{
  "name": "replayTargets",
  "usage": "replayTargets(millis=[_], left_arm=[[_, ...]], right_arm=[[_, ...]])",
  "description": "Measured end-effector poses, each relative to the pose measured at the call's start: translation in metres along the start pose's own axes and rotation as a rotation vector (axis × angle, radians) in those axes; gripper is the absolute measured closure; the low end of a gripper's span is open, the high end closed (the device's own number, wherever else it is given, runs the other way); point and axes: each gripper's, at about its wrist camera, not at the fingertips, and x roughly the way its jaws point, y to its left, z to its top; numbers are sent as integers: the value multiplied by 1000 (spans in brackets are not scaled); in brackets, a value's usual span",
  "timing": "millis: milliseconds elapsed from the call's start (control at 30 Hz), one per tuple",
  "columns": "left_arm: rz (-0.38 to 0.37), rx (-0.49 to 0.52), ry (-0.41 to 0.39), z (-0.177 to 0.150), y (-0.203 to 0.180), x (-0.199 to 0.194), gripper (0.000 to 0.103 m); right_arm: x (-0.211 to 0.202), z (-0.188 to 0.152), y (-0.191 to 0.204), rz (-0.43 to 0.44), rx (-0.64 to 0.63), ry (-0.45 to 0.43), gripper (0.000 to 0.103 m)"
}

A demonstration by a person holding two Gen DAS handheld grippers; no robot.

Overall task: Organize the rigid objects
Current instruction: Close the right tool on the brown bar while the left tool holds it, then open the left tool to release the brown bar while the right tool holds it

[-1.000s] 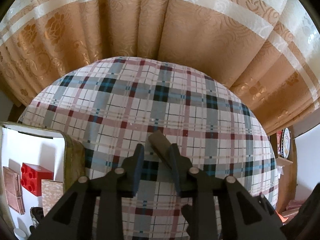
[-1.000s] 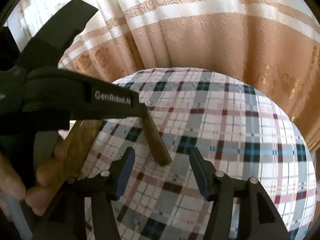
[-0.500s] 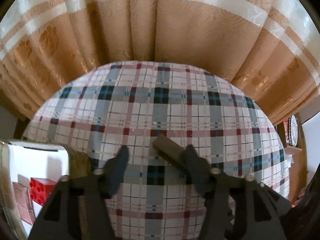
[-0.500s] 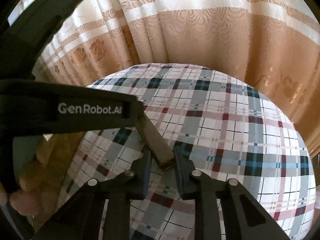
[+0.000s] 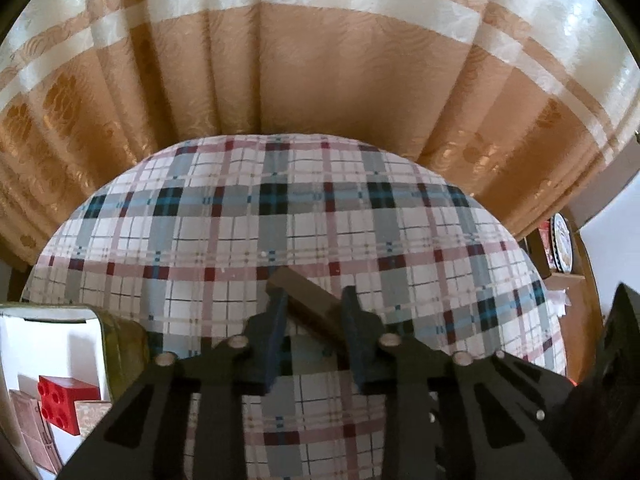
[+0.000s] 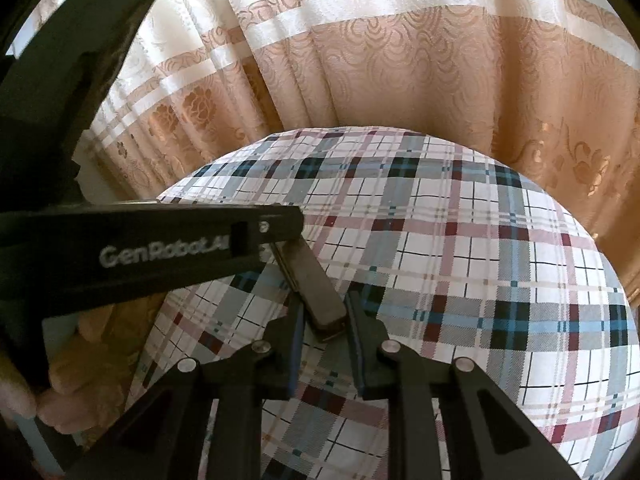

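A dark brown rectangular block (image 5: 310, 306) is hanging above the plaid tablecloth (image 5: 280, 220), its long axis running diagonally; in the left wrist view it is pointing from upper left to lower right, its far end lying beyond the fingertips and its near end slipping behind the right-hand finger; in the right wrist view the same block (image 6: 316, 284) is slanting from upper left down to lower right, its near end sitting between the fingers. The left gripper (image 5: 314, 312) is standing narrowly parted, its two fingers lying on either side of the block, though I cannot tell whether the pads are actually pressing it; seen from the right wrist camera, this gripper (image 6: 280, 236) is reaching in from the left, its tip meeting the block's far end. The right gripper (image 6: 324, 320) is closing in around the block's near end, both fingers sitting against or just beside its sides, so it appears to be gripping. To the left of the block, at the cloth's near left edge, a white-lined tray (image 5: 120, 344) is holding a red studded brick (image 5: 66, 400) and tan patterned blocks (image 5: 28, 428). Beyond the cloth a peach and cream curtain (image 5: 320, 60) is hanging in folds. Left of the block, a hand (image 6: 72, 380) is gripping the left gripper's handle.
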Motion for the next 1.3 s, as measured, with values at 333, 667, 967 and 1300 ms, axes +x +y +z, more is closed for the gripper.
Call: replayTargets(millis=[333, 667, 967, 1300], left_arm=[[12, 95, -19, -7, -13, -7, 99], [0, 84, 35, -18, -10, 8, 101], [74, 131, -29, -15, -2, -15, 101], [22, 303, -46, -11, -10, -24, 100]], right_arm=[[-1, 1, 4, -38, -12, -14, 81], [-6, 2, 2, -54, -16, -33, 83], [-7, 2, -2, -56, -10, -29, 84], [-31, -7, -22, 125, -156, 39, 86]])
